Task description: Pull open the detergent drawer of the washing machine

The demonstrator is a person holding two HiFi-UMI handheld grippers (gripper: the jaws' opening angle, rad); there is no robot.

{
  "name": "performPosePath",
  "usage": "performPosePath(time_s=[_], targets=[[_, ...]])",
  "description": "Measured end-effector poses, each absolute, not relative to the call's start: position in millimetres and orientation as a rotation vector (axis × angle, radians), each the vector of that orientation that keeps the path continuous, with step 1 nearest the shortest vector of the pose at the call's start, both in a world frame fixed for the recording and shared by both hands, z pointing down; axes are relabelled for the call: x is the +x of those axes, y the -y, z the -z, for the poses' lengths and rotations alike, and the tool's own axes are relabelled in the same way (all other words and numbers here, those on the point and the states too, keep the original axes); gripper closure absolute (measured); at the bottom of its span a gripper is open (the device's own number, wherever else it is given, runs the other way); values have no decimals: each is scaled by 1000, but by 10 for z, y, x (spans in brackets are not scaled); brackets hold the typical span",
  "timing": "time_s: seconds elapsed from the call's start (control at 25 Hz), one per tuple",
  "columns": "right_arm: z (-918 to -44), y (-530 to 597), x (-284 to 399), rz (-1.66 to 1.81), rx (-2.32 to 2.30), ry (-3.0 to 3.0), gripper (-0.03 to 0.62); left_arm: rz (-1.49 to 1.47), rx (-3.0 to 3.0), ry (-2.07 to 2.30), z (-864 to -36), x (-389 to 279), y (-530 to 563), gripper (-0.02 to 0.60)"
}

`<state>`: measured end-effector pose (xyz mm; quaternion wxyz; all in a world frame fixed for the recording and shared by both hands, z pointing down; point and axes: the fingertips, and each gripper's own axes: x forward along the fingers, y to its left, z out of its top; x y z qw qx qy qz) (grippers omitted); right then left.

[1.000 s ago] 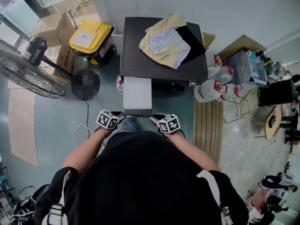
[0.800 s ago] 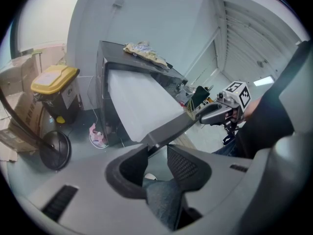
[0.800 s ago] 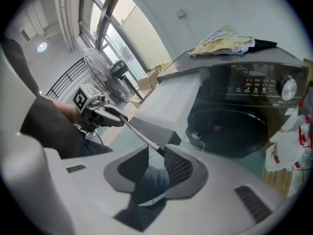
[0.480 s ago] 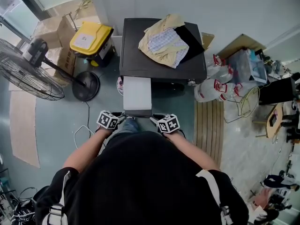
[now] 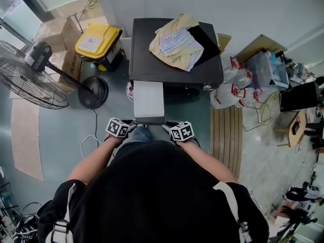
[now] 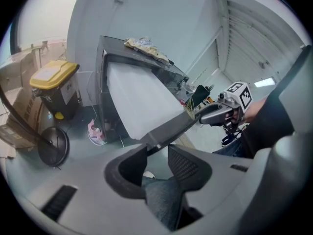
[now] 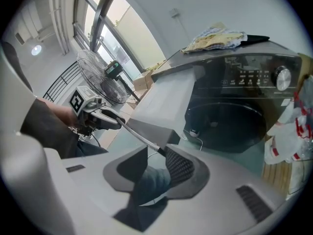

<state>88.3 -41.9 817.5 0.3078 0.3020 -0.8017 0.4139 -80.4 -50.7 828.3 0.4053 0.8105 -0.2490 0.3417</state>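
Standing on the grey floor point(image 5: 61, 130) against the wall point(image 5: 228, 9), one washing machine point(image 5: 147, 59) is showing its one detergent drawer point(image 5: 148, 100) pulled out at its front left corner, one fan point(image 5: 30, 82) standing beside; the left gripper point(image 6: 156, 150) is straddling the drawer's front edge, jaws apart, having just been opening; the right gripper point(image 7: 156, 153), jaws likewise just opening, is sitting parted at that edge's other end.

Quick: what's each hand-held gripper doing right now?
Left hand-held gripper: just opened, drawer front between jaws.
Right hand-held gripper: just opened, drawer front between jaws.

looks like a test/utility rm, maybe a lab corner: washer point(image 5: 147, 65) standing free on a bare painted floor point(image 5: 61, 130), big pedestal fan point(image 5: 30, 82), cardboard boxes point(image 5: 55, 32) & yellow-lid bin point(image 5: 98, 39) by the wall, loose cables point(image 5: 15, 229), bags point(image 5: 235, 92) & clutter at right.
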Motion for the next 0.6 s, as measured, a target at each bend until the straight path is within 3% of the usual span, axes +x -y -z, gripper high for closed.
performPosePath(time_s=[0.6], targets=[[-8190,360,877,-1128,804,2099,456,-776,2006,689,-8277,-869,498,437]])
